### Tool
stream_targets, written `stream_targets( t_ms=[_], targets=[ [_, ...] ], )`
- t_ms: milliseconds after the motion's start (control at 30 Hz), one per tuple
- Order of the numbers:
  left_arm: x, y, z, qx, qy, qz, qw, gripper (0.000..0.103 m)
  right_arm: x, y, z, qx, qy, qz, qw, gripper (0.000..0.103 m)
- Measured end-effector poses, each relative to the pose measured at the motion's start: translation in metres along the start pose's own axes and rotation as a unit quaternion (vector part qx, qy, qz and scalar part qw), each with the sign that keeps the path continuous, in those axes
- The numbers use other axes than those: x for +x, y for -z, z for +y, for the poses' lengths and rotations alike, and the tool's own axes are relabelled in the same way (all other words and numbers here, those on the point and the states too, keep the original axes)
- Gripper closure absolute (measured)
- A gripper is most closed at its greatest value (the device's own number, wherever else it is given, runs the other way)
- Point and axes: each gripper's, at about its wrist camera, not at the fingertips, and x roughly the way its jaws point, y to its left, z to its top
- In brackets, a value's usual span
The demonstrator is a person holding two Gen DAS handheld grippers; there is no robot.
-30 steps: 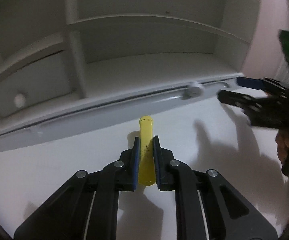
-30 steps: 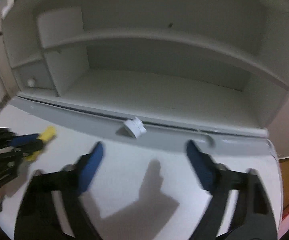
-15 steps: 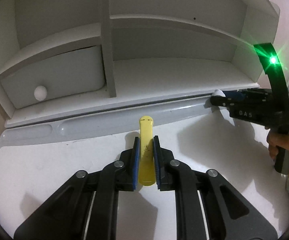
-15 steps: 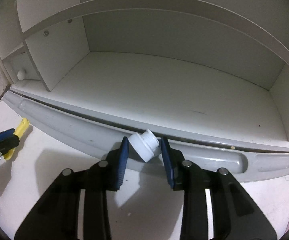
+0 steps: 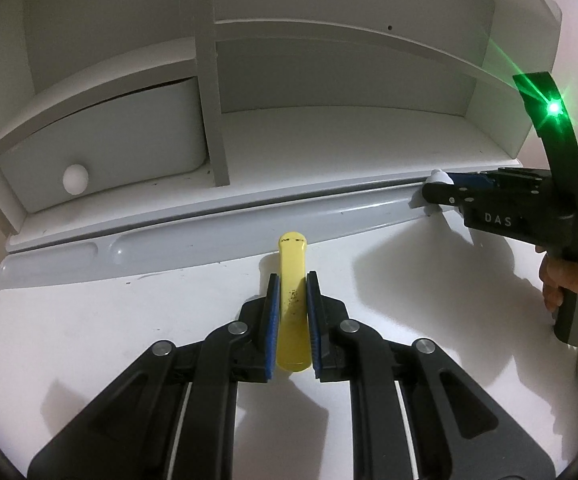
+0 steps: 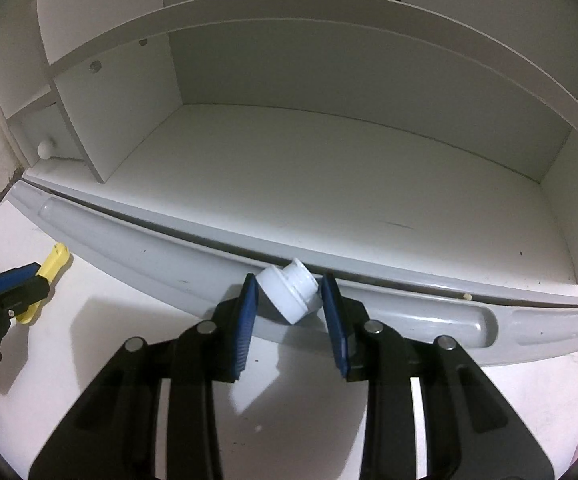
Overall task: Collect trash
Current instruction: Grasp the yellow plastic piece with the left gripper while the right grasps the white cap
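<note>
My left gripper is shut on a flat yellow plastic piece and holds it just over the white desk top. The yellow piece also shows at the far left of the right wrist view. My right gripper has its blue pads on both sides of a white plastic cap, which lies tilted on the grey pen tray. The pads look closed against the cap. In the left wrist view the right gripper is at the right with the cap at its tips.
A white hutch with shelves stands behind the tray. A small drawer with a round white knob is at its left. A person's hand holds the right gripper's handle.
My right gripper moved forward to the cap and closed its fingers around it. My left gripper kept its hold on the yellow piece and drew slightly back from the hutch.
</note>
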Motion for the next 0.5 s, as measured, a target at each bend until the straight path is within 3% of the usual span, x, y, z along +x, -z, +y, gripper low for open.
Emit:
stream_targets(
  t_ms=[500],
  targets=[
    [0.0026, 0.0005, 0.0002, -0.002, 0.009, -0.001, 1.0, 0.091, -0.0026, 0.0004, 0.0039, -0.007, 0.009, -0.008, 1.0, 0.07]
  ],
)
